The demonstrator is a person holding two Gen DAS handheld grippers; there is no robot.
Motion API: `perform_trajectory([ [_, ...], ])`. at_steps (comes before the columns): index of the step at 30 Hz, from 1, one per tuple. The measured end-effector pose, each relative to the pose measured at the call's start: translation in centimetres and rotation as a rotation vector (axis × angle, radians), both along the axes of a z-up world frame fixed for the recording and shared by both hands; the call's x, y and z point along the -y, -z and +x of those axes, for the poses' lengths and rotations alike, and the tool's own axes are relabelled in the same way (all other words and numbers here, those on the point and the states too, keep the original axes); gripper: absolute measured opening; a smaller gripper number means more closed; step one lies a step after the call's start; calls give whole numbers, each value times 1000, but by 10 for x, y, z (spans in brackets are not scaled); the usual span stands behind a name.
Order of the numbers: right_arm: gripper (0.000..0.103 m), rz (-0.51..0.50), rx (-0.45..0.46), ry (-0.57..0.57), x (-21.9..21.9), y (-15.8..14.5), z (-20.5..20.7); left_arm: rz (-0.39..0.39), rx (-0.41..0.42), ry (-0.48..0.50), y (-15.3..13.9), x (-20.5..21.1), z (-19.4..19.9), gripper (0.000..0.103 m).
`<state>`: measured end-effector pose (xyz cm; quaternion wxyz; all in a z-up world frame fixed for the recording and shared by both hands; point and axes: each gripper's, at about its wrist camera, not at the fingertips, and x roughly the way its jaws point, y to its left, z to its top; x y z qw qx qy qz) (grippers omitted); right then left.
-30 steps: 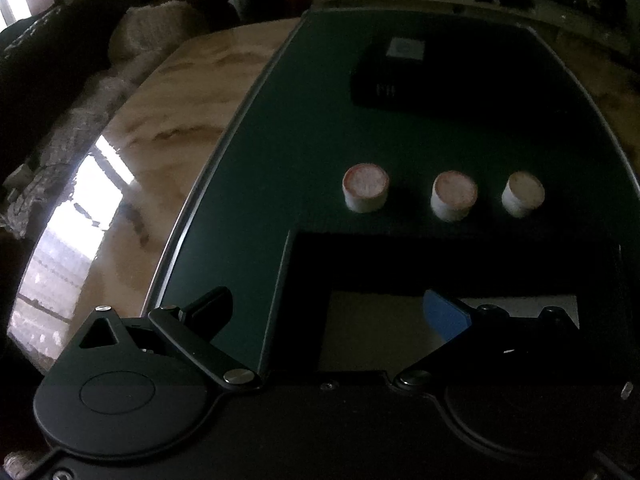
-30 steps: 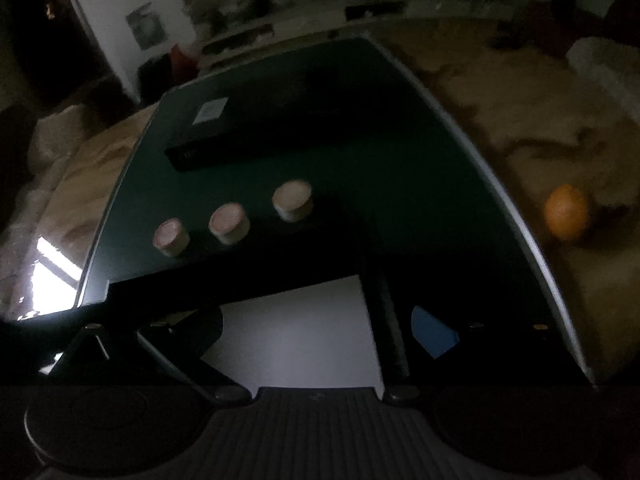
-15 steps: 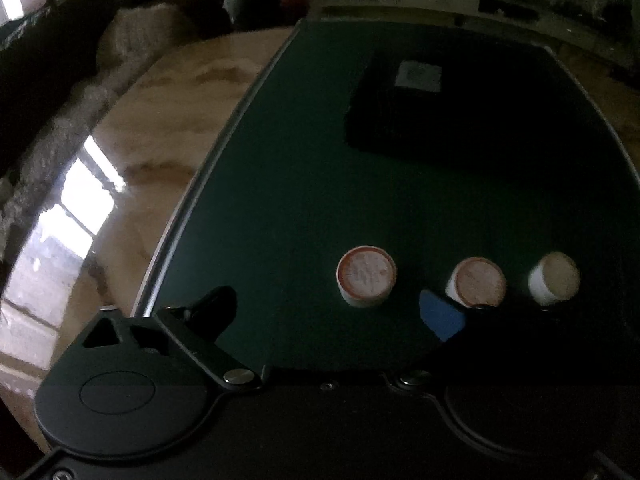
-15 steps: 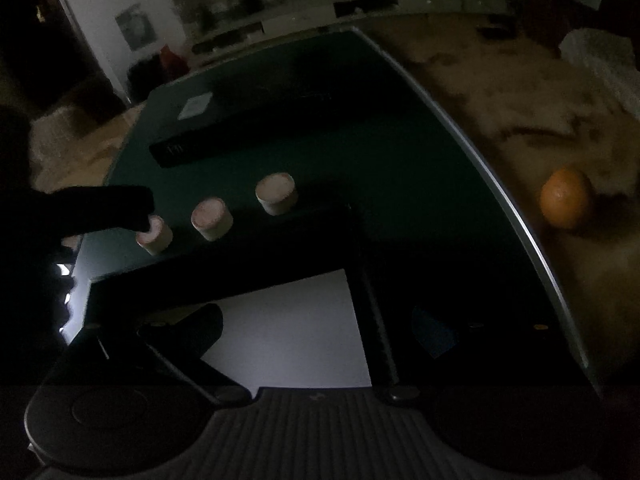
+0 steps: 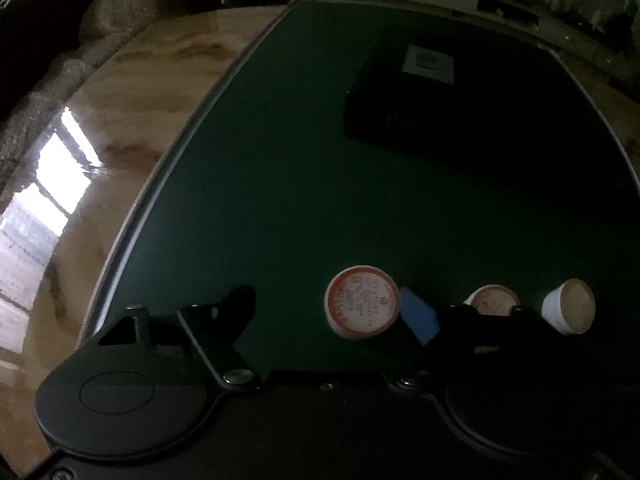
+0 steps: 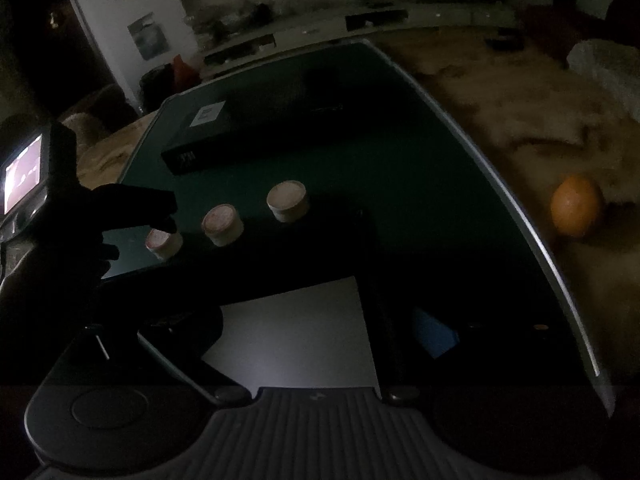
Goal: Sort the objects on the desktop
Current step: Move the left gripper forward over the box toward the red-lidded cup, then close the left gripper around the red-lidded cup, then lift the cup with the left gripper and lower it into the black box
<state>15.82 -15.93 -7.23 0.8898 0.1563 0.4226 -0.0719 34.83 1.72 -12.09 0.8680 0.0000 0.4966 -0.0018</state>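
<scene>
Three small white round containers with reddish lids stand in a row on the dark green mat (image 5: 304, 200). In the left wrist view the leftmost container (image 5: 362, 301) sits between the fingers of my open left gripper (image 5: 332, 312), close to the blue pad (image 5: 418, 316) on its right. The middle container (image 5: 492, 300) and the right one (image 5: 570, 306) stand beyond that finger. In the right wrist view the left gripper (image 6: 160, 216) hovers at the leftmost container (image 6: 164, 242). My right gripper (image 6: 316, 328) is open and empty above a black tray (image 6: 296, 340) with a white floor.
A black box (image 5: 424, 100) with a white label lies at the back of the mat. An orange (image 6: 576, 210) rests on the glossy marble table (image 5: 120, 112) to the right of the mat. Soft bundles and clutter lie beyond the table edge.
My left gripper moved forward from over the tray to the row of containers, and the leftmost one now sits between its fingers. The right gripper stayed almost still.
</scene>
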Motion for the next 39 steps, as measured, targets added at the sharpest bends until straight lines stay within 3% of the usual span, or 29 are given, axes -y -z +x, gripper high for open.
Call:
perform_trajectory([
  [7, 103, -4, 3, 2, -1, 1, 0, 3, 4, 12, 6, 7, 2, 62],
  [14, 103, -11, -2, -1, -2, 4, 1, 3, 1, 22, 9, 11, 4, 41],
  [28, 103, -29, -12, 0, -1, 10, 5, 13, 12, 33, 5, 13, -2, 41],
  [39, 103, -33, -2, 30, 5, 10, 5, -17, 43, 47, -38, 2, -41, 41],
])
